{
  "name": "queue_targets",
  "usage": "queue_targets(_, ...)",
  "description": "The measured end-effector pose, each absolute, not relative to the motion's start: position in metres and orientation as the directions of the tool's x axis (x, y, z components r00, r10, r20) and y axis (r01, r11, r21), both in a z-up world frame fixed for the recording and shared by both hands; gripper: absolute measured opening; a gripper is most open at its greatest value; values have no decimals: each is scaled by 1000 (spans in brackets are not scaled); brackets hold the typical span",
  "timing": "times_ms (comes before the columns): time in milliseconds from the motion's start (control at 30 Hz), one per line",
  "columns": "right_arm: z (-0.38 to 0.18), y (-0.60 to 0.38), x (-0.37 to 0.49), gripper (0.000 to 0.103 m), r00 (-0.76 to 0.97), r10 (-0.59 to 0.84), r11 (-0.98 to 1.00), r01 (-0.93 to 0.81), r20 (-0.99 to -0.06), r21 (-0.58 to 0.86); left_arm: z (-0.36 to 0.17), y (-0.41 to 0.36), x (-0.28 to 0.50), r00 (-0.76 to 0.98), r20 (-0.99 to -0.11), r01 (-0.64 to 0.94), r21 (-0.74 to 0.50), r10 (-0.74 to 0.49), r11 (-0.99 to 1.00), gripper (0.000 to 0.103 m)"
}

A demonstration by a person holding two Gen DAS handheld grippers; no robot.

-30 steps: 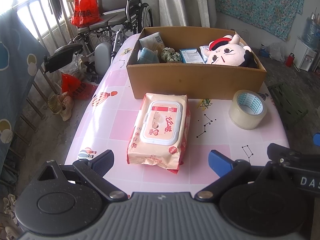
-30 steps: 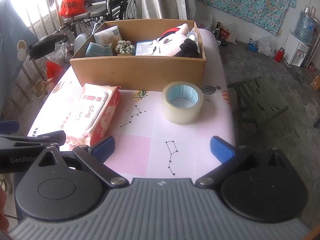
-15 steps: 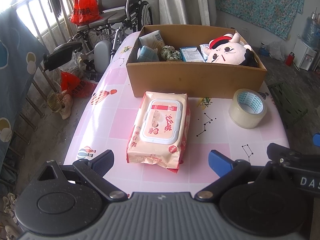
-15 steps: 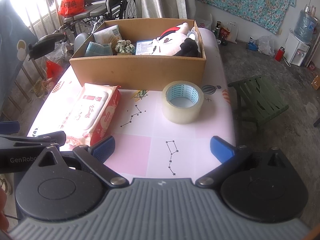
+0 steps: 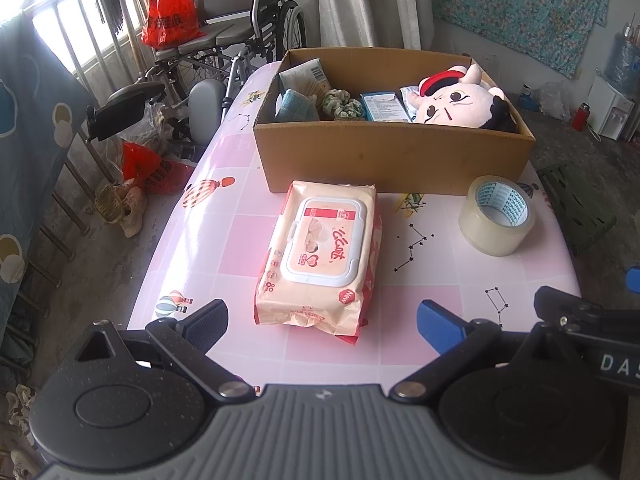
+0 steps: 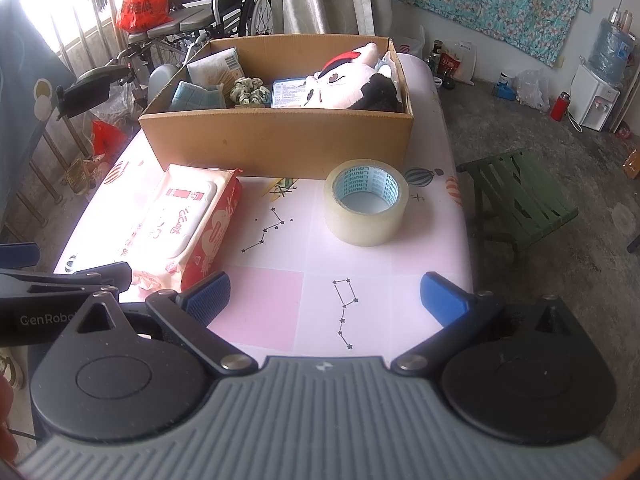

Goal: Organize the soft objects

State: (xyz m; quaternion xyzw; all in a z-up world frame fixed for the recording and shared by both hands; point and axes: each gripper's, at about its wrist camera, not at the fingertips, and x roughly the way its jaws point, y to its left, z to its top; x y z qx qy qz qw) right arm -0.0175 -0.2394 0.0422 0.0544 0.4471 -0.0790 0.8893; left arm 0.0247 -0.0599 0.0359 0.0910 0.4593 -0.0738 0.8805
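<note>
Both claws hang just off the near edge of the worktop (image 5: 224,216), jaws spread wide and holding nothing. The left claw (image 5: 322,318) is lined up with the wet-wipes pack (image 5: 320,252), which lies flat near the middle of the worktop, its far end touching or almost touching the front wall of the cardboard box (image 5: 392,160). The right claw (image 6: 326,294) faces the roll of clear packing tape (image 6: 366,208), which sits toward the right edge, just in front of the box.

The box stands at the far edge and already holds a plush doll (image 5: 460,100) at its right end, a green scrunchie (image 5: 344,106), a folded blue cloth (image 5: 298,104) and some flat packets. The wipes look like the last soft item outside it, so picking them up seems to be the step in hand.

To do it well, I would bring the left claw forward over the near end of the pack and close across its width, below the hard plastic lid, where the wrapper gives. The pack is bulky and will sag, so a deep bite helps. Then lift it clear of the box wall and set it into the free space left of the doll. The tape is rigid and probably stays.
</note>
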Motion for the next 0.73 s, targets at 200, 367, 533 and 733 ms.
queue_targets(200, 42, -240, -17, 102, 587, -91, 982, 189, -804, 27, 36, -60, 25, 567, -823, 214, 93, -46, 972, 101)
queue_targets(367, 39, -239, -18, 102, 585, -90, 981, 190, -806, 28, 34, -59, 24, 564, -825, 213, 92, -46, 973, 101)
queue_targets(533, 40, -239, -18, 102, 584, -90, 981, 190, -807, 28, 34, -59, 25, 564, -824, 214, 93, -46, 972, 101)
queue_targets(733, 40, -239, -18, 102, 584, -90, 982, 189, -807, 28, 31, -57, 23, 561, -826, 213, 90, -47, 973, 101)
